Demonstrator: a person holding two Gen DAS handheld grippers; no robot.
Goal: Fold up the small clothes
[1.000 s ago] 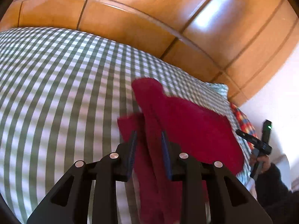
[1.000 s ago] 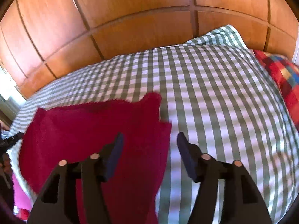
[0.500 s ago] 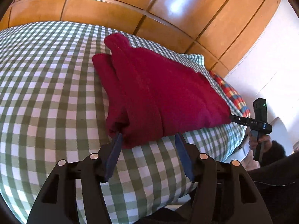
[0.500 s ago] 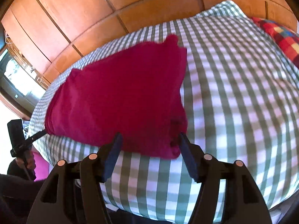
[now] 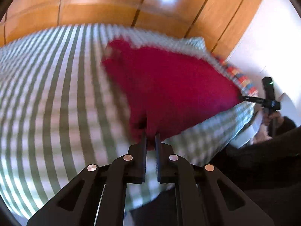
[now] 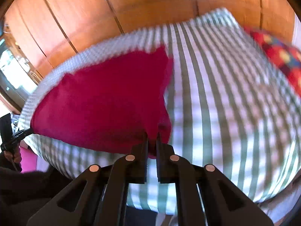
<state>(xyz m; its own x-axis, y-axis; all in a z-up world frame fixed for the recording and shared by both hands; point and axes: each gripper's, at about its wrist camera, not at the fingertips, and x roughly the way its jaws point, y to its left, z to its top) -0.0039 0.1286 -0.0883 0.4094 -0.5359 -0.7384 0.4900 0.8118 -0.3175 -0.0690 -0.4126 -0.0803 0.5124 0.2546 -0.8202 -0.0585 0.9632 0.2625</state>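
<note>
Left wrist view blurred | left tool (image 5: 150,141) closing on red garment (image 5: 169,86) edge | right tool (image 6: 152,143) clamps it

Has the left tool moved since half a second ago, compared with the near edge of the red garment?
Yes. The left tool went forward to the red garment on the checked bedcover; its jaws are closing on the near edge.

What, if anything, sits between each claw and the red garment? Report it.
Nothing visible. The left claw is closing on the near edge of the red garment, cloth between its jaws. The right claw is shut on its near edge too, on the checked bedcover.
</note>
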